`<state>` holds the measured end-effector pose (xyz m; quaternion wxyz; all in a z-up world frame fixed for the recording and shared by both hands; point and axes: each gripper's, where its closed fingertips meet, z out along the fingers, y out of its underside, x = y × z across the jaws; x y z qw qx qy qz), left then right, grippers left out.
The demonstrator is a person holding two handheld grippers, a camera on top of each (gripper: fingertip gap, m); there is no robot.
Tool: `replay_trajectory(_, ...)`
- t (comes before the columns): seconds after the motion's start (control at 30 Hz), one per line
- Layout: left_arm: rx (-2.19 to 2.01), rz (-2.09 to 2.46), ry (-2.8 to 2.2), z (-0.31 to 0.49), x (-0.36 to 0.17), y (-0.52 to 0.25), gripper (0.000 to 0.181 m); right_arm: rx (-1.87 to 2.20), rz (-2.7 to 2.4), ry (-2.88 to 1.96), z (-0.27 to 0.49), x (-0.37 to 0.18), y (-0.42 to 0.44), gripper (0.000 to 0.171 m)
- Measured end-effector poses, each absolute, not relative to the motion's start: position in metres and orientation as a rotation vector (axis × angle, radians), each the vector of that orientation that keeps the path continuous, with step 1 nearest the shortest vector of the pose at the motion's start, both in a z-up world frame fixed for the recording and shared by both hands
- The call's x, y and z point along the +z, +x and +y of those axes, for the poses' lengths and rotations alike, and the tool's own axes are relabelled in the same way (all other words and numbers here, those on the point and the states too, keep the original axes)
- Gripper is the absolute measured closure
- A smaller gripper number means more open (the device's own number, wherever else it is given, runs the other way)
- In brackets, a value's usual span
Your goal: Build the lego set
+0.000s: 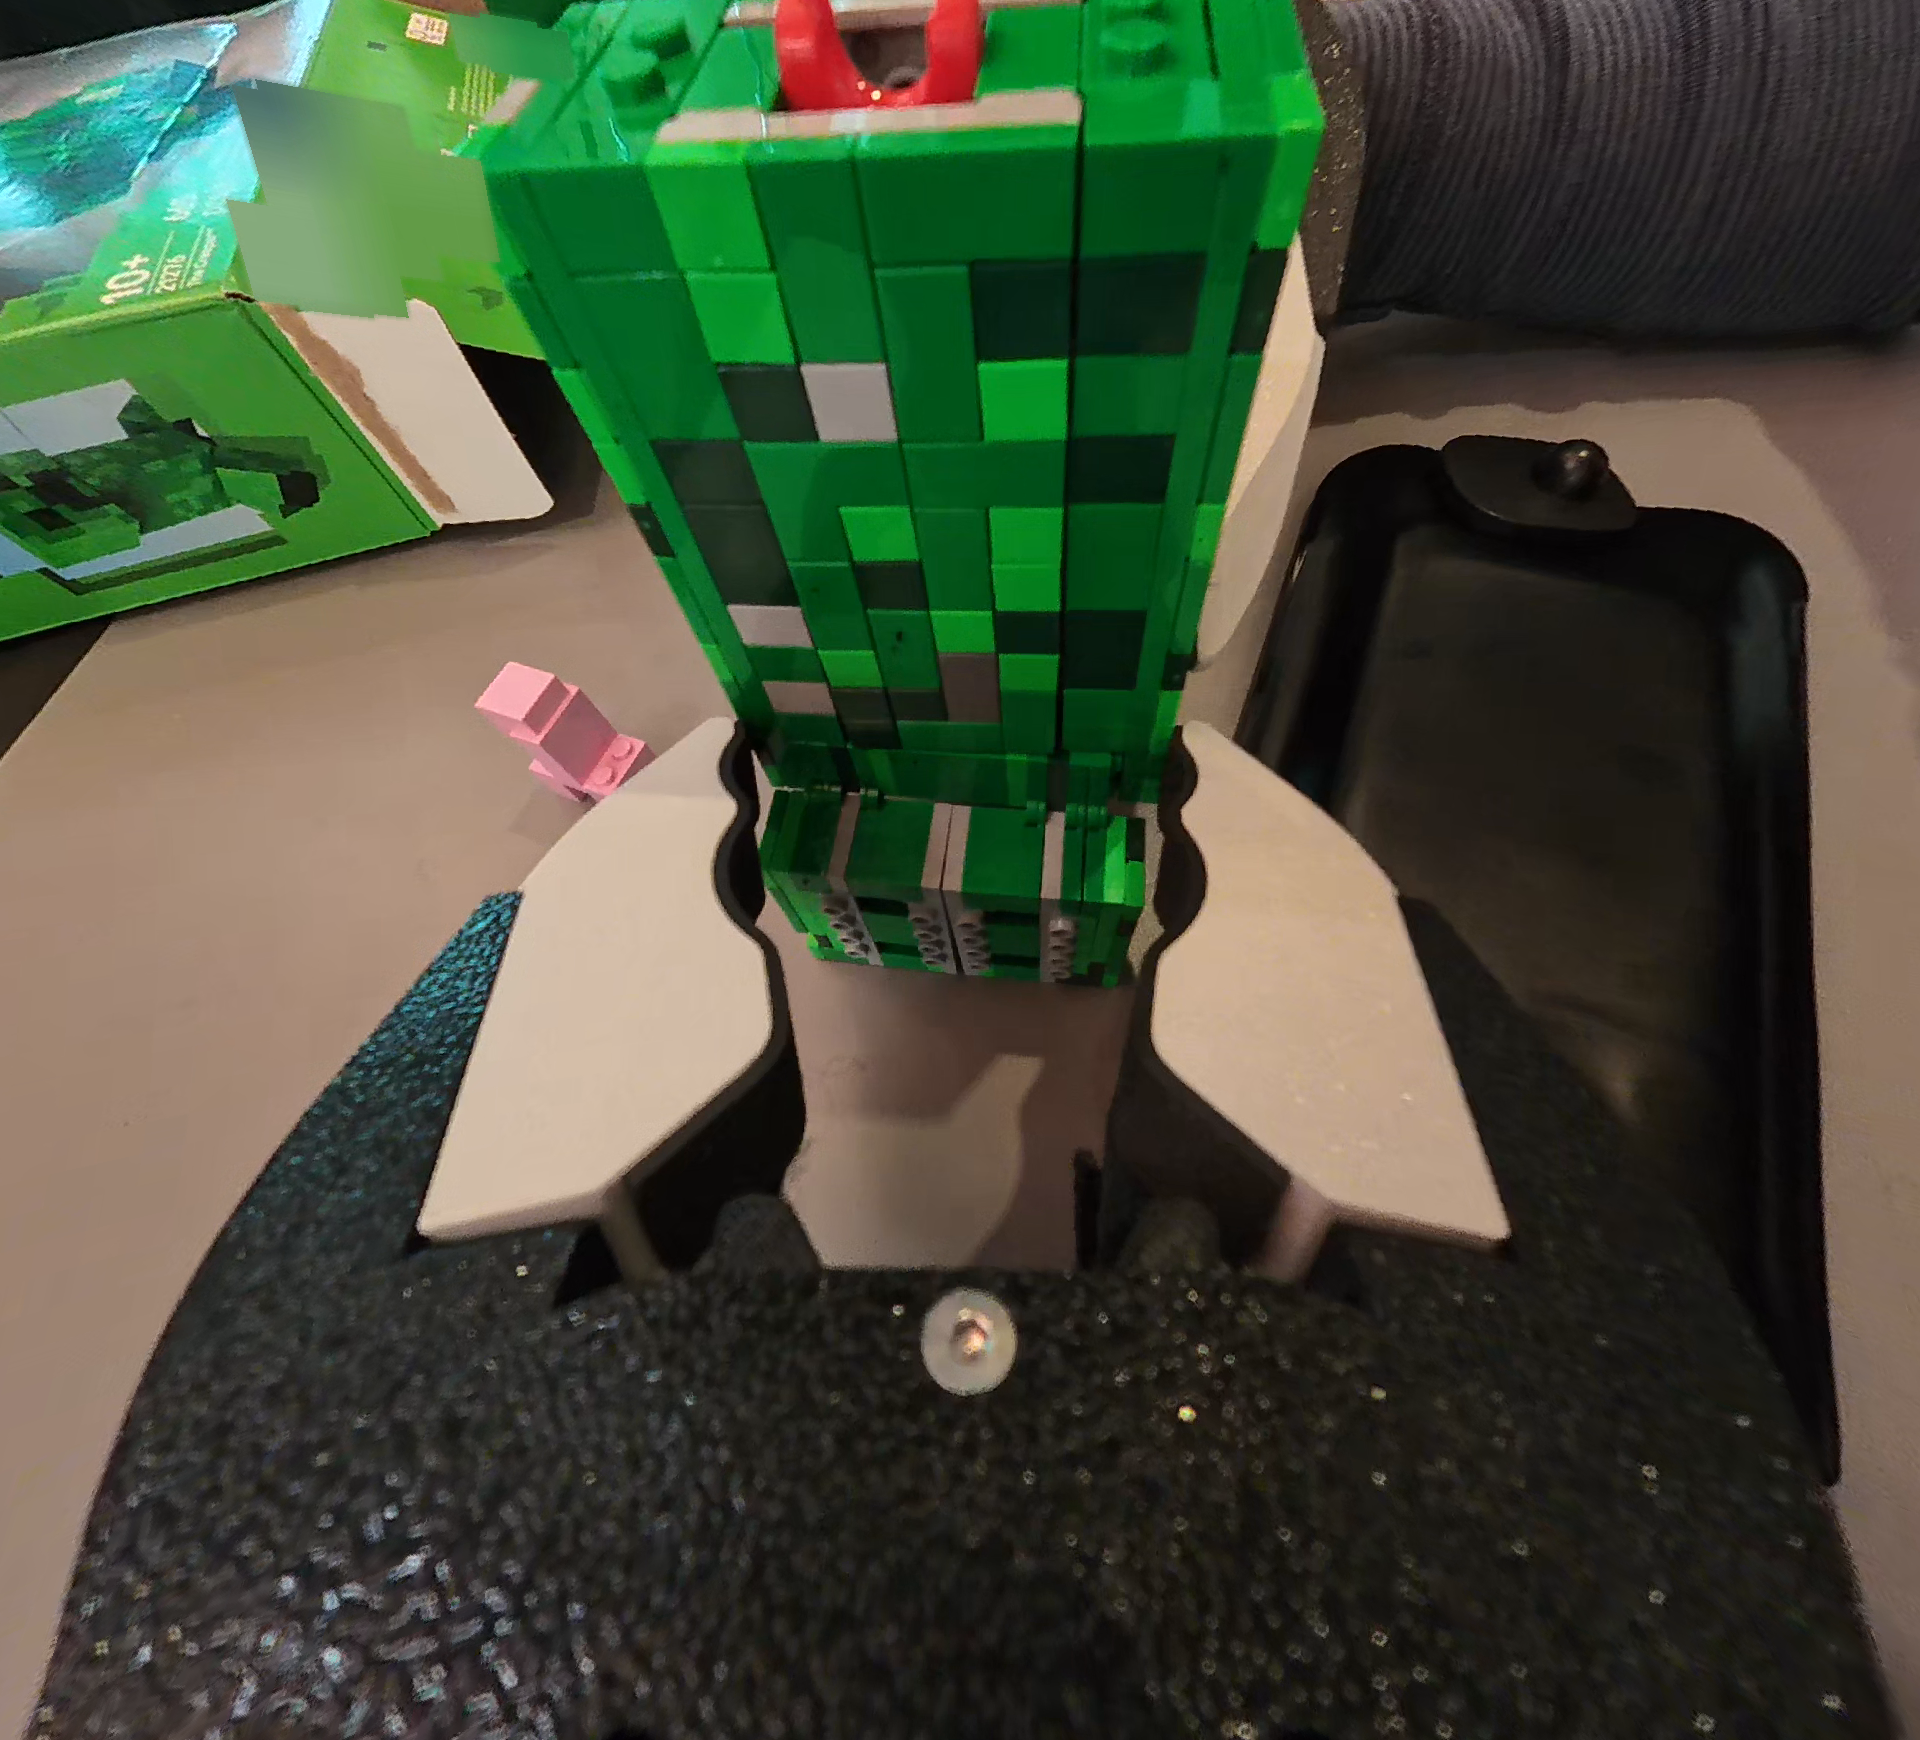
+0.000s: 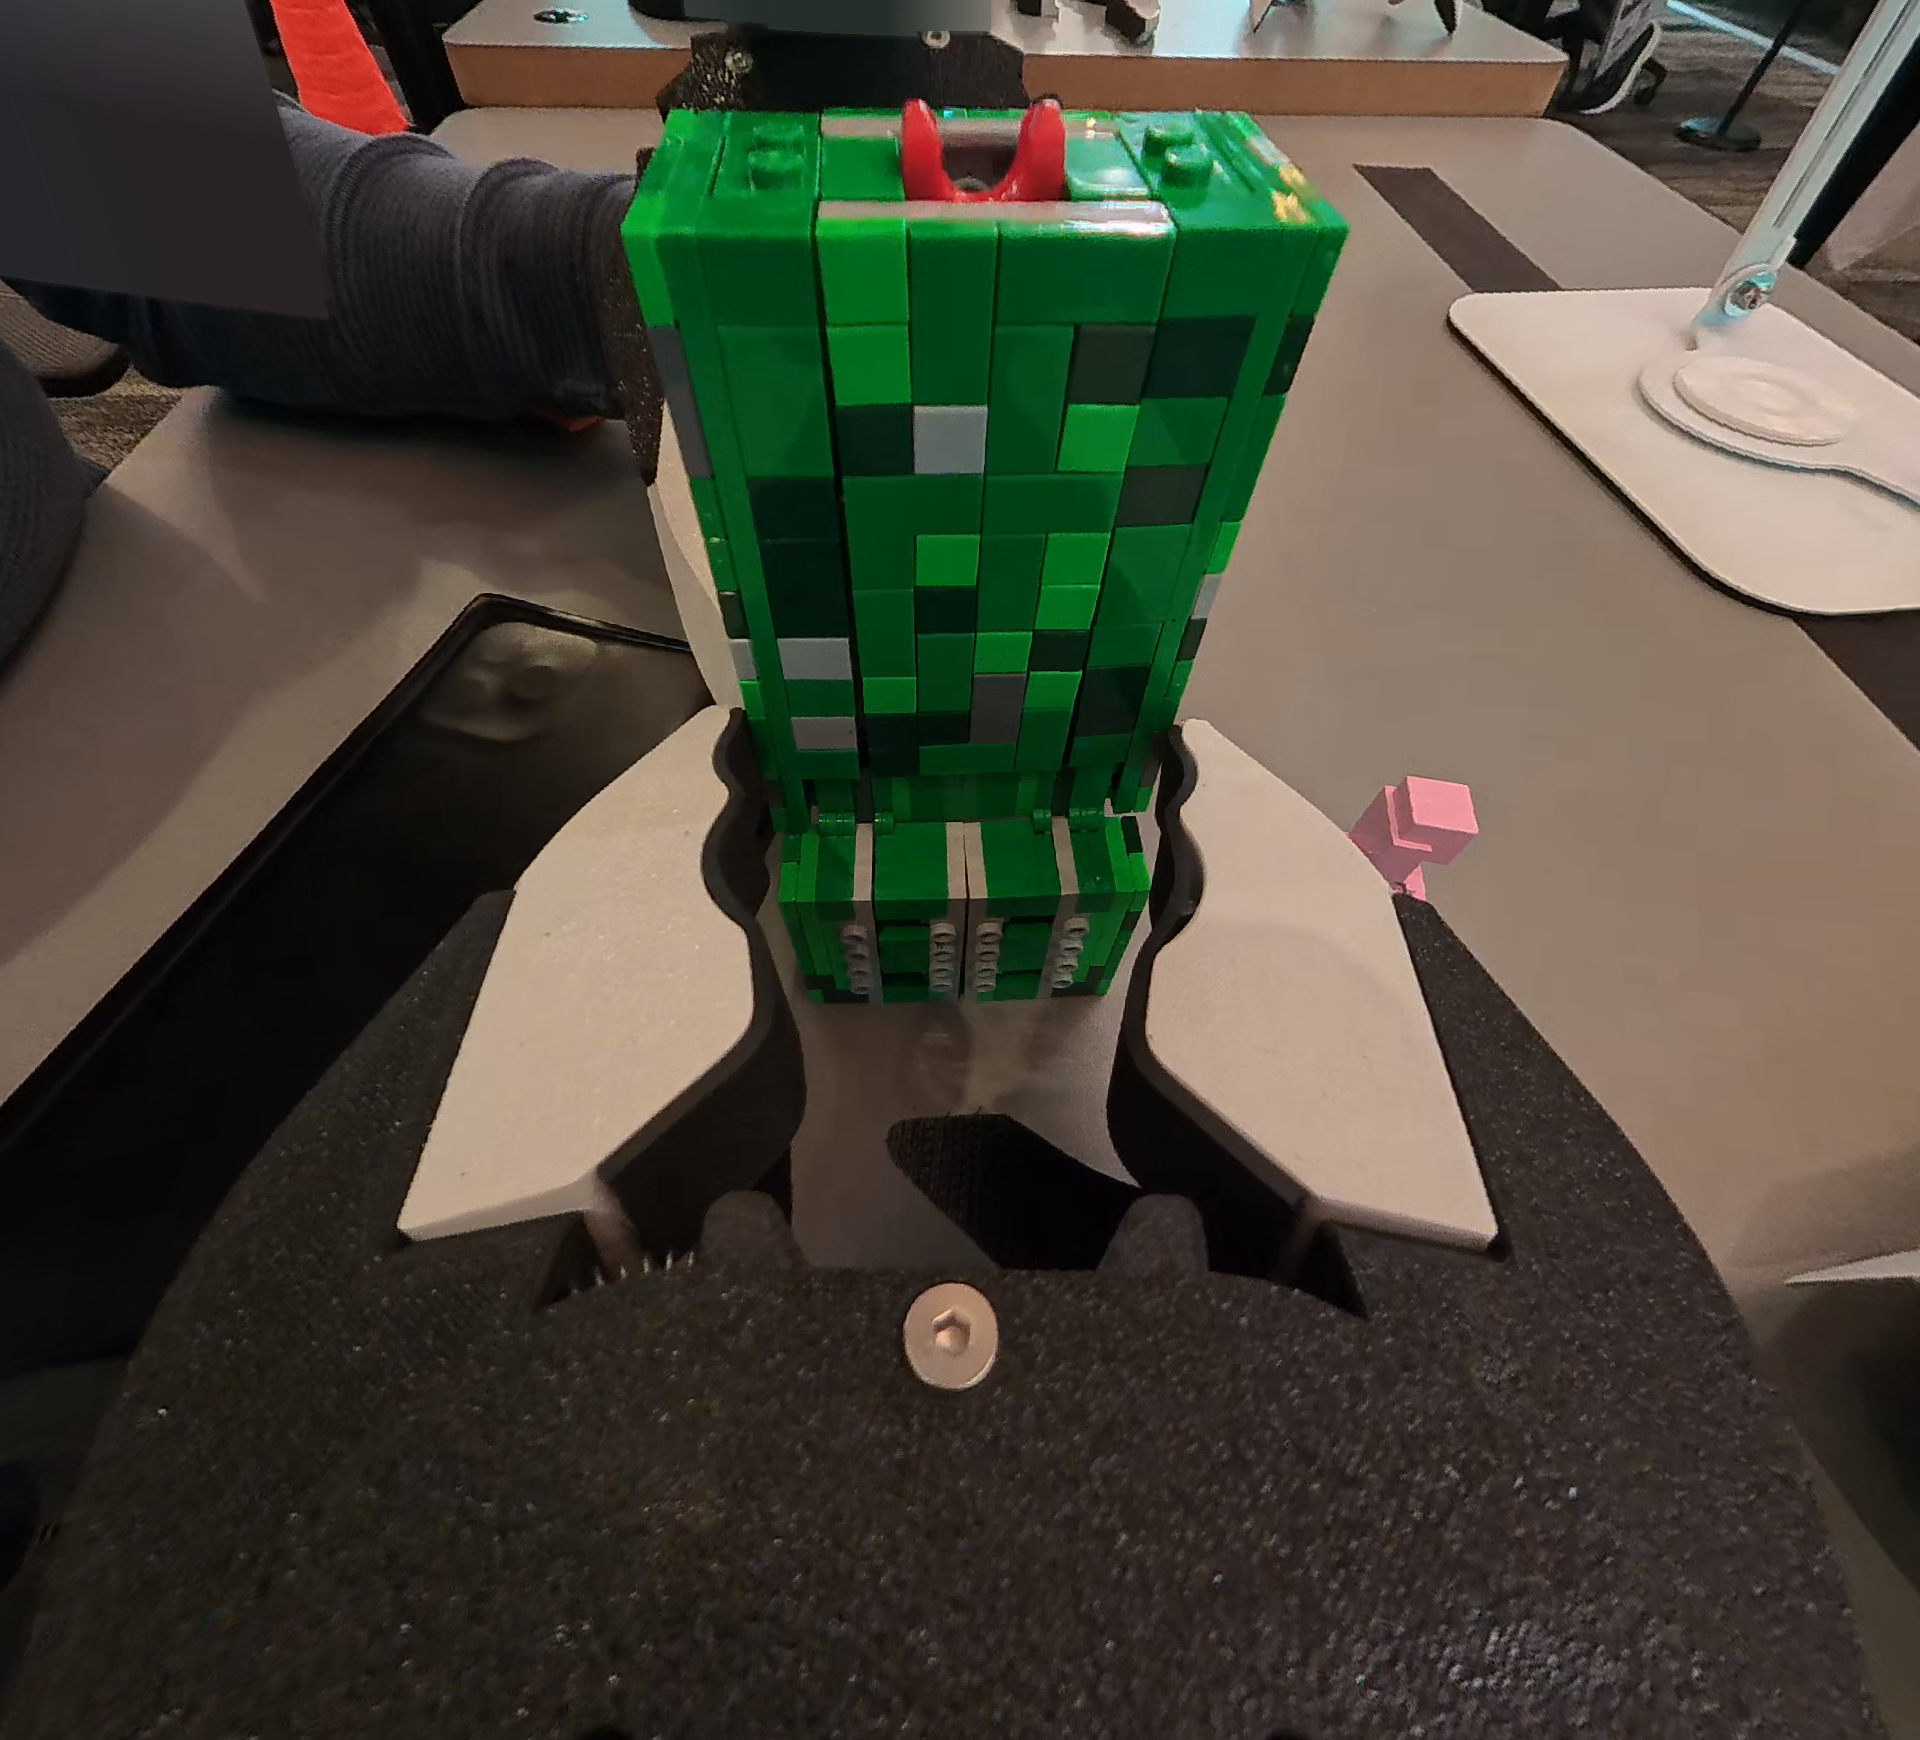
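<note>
A tall green Lego figure body [image 1: 935, 443], with dark green and grey tiles, stands upright on the grey table [image 1: 260, 911]. A red U-shaped piece [image 1: 878, 64] sits in a slot on its top. My left gripper [image 1: 961, 755] is closed around the lower part of the body, with the grey fingers [image 1: 623, 963] touching its sides. In the right wrist view the same body [image 2: 977, 495] and red piece [image 2: 977, 158] show from the opposite side. My right gripper [image 2: 956, 755] clasps the body's lower part the same way. Each gripper's black housing shows behind the model in the other's view.
A small pink Lego pig [image 1: 566, 734] lies on the table beside the model and also shows in the right wrist view [image 2: 1418, 823]. A black tray [image 1: 1558, 755] lies on the other side. A green set box [image 1: 208, 443] lies at the left. A white stand base [image 2: 1714, 423] sits at the right. A person's sleeve [image 2: 447, 277] reaches in. Only a small space, under 4 cm, lies between the two pairs of fingers. The small pink Lego pig [image 1: 566, 734] is about equally far from each gripper, around 6 centimetres.
</note>
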<state>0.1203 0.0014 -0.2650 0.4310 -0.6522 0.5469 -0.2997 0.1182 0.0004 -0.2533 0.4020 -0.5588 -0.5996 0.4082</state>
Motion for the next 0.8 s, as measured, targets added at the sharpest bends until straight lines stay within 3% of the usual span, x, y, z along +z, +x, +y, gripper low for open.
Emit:
replay_trajectory(0.4, -0.766, 1.315, -1.744, -0.004, -0.27, 0.106, 0.084, 1.007, -1.385, -1.507, 0.0, -0.249, 0.142, 0.083)
replay_trajectory(0.6, -0.836, 1.332, -1.887, -0.033, -0.278, 0.084, 0.1, 0.958, -1.308, -1.649, -0.024, -0.259, 0.166, 0.084)
replay_trajectory(0.8, -0.92, 1.42, -1.926, -0.057, -0.289, 0.099, 0.096, 0.91, -1.211, -1.741, -0.043, -0.258, 0.175, 0.09)
